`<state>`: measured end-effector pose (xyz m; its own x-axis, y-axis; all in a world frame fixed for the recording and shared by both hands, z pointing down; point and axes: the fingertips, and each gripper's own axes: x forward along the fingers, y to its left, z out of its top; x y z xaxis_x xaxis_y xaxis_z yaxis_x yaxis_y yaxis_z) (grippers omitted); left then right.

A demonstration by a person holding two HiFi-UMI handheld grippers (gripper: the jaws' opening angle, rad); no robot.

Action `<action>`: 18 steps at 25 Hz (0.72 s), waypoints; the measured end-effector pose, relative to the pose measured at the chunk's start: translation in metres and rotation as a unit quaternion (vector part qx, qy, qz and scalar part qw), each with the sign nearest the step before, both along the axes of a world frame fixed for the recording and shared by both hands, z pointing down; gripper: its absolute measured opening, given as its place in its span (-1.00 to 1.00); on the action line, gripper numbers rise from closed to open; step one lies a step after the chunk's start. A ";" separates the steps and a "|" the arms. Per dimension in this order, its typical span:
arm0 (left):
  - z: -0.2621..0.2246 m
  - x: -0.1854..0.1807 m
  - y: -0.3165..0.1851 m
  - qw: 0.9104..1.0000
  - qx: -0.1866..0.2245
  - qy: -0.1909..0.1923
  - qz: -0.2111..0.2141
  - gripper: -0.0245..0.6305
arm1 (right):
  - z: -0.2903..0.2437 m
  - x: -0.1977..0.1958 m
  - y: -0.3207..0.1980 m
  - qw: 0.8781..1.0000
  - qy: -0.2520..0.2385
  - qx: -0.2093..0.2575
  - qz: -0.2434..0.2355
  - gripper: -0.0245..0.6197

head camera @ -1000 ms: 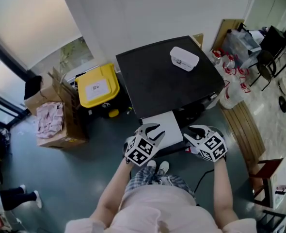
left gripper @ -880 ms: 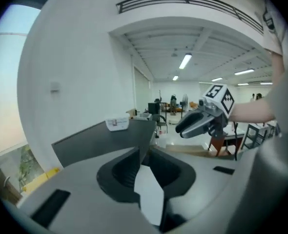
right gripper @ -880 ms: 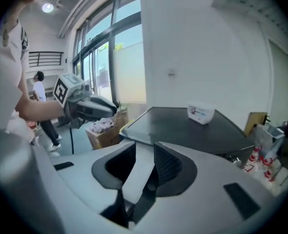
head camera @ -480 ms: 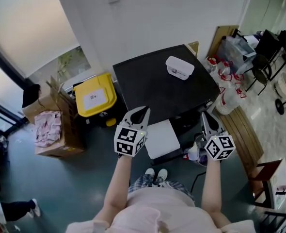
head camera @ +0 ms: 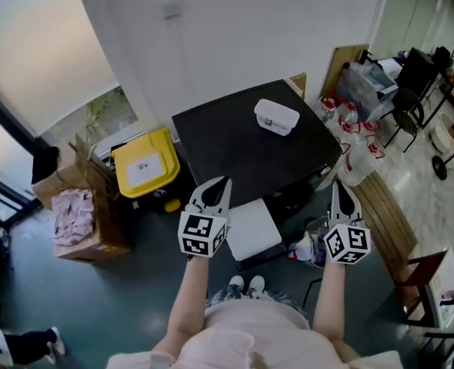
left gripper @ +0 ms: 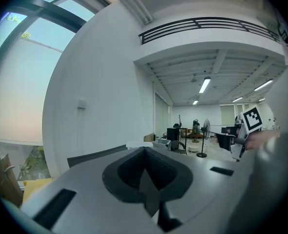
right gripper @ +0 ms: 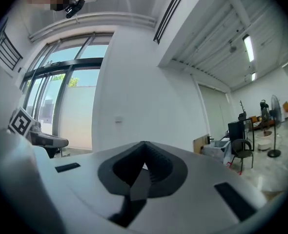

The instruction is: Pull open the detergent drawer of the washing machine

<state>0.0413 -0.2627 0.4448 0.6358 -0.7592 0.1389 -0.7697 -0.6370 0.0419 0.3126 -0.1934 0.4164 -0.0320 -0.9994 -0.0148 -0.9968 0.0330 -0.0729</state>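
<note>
The washing machine (head camera: 242,141), with a black top, stands against the white wall. A flat white drawer (head camera: 252,229) juts out from its front on the left side. My left gripper (head camera: 221,183) is held up over the machine's front left edge, shut and empty. My right gripper (head camera: 340,184) hovers off the machine's front right corner; its jaws have just closed on nothing. Both point level toward the wall. The left gripper view shows shut jaws (left gripper: 145,149) and the machine's top edge (left gripper: 95,156) beyond. In the right gripper view the jaws (right gripper: 144,144) are also shut.
A white lidded box (head camera: 276,117) sits on the machine's top. A yellow bin (head camera: 144,162) and a cardboard box (head camera: 77,206) stand at the left. A wooden bench (head camera: 385,214), red-capped bottles (head camera: 354,125) and a chair (head camera: 412,75) are at the right.
Both grippers have risen from the white drawer's front edge and tipped up to point level. Their jaws, open a second ago, are now shut with nothing in them.
</note>
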 end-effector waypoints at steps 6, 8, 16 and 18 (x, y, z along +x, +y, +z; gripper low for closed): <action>-0.002 -0.002 0.001 1.000 0.004 0.006 -0.001 -0.85 | 0.002 0.007 0.006 0.999 0.022 -0.003 0.025 -0.88; -0.004 -0.001 0.001 1.000 0.006 0.003 -0.001 -0.85 | 0.002 0.008 0.006 0.999 0.024 -0.002 0.028 -0.88; 0.002 -0.004 -0.001 1.000 -0.003 -0.001 -0.002 -0.85 | 0.007 0.011 0.003 0.999 0.027 -0.010 0.028 -0.88; 0.003 -0.003 -0.002 1.000 -0.006 -0.003 0.000 -0.85 | 0.008 0.011 0.001 0.999 0.026 -0.012 0.028 -0.88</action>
<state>0.0381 -0.2649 0.4483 0.6350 -0.7574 0.1521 -0.7700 -0.6365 0.0453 0.3236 -0.1920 0.4244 0.0246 -0.9996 0.0097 -0.9995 -0.0248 -0.0206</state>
